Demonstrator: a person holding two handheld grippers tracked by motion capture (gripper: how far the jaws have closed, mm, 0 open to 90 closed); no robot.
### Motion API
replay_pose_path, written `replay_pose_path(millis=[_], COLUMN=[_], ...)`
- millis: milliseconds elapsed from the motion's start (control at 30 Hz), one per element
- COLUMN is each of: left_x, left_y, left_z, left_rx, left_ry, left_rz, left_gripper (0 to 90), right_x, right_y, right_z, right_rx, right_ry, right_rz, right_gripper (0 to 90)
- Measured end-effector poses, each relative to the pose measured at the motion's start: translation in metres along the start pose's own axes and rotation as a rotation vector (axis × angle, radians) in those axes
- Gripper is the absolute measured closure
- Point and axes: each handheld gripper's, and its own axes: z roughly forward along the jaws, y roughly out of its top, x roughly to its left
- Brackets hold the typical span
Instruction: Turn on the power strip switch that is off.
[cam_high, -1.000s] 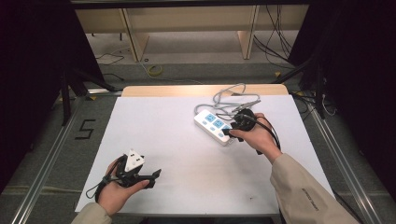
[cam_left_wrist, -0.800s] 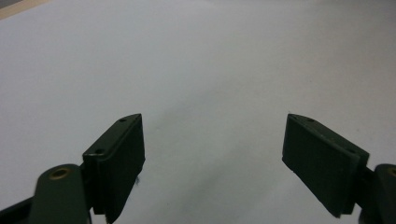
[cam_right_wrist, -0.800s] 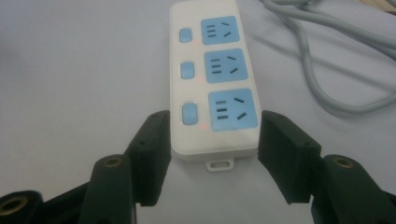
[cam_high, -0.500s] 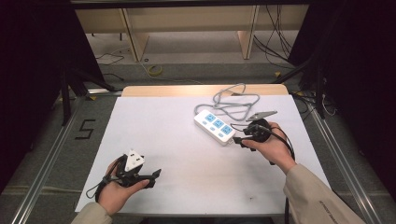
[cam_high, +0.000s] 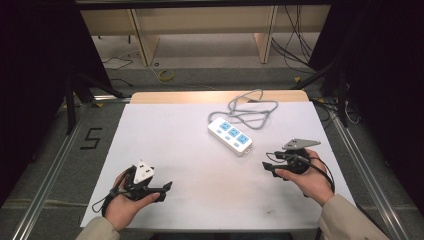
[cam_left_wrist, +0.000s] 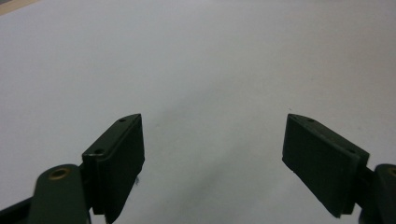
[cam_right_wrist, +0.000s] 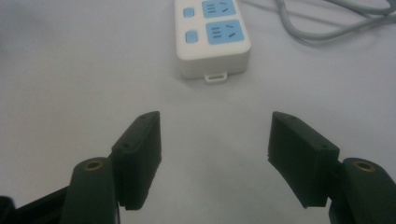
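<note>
**Student:** Power strip (cam_high: 230, 135) placement, please?

**Instructor:** White body with three blue sockets, lying flat on the worktop (cam_high: 190, 150) just right of centre, its long axis running from 10 o'clock to 4 o'clock. A grey cable (cam_high: 248, 109) leaves its far end and loops at 12 o'clock, toward the worktop's far edge.

**Student:** And the right gripper (cam_high: 268, 166)?

**Instructor:** Held in the person's right hand (cam_high: 307, 177) at 4 o'clock from the strip, near it but clear of it, pointing toward 9 o'clock. The jaws have just been opening and now stand spread wide with nothing between them. In the right gripper view the strip's near end (cam_right_wrist: 212, 39) lies at 12 o'clock, beyond the jaws and untouched, a small tab projecting from its end wall.

**Student:** The left gripper (cam_high: 165, 187)?

**Instructor:** Held in the left hand (cam_high: 122, 205) at 7 o'clock on the worktop, well apart from the strip, a pale three-cornered plate on top. Its jaws are also spread, and the left gripper view shows bare white worktop surface (cam_left_wrist: 196, 70) between them.
</note>
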Motion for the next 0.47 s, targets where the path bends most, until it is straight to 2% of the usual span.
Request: replay_pose_path(millis=[167, 467], left_x=[0.000, -0.001], left_y=[0.000, 0.001], left_z=[0.000, 0.000], left_rx=[0.002, 0.003], left_ry=[-0.001, -0.004], left_rz=[0.001, 0.008], left_gripper=[20.7, 20.5], right_x=[0.005, 0.005], right_y=[-0.019, -0.027], right_z=[-0.013, -0.024], right_rx=[-0.017, -0.061], right_ry=[0.005, -0.014], right_rz=[0.001, 0.007], right_gripper=[33.2, 30.4])
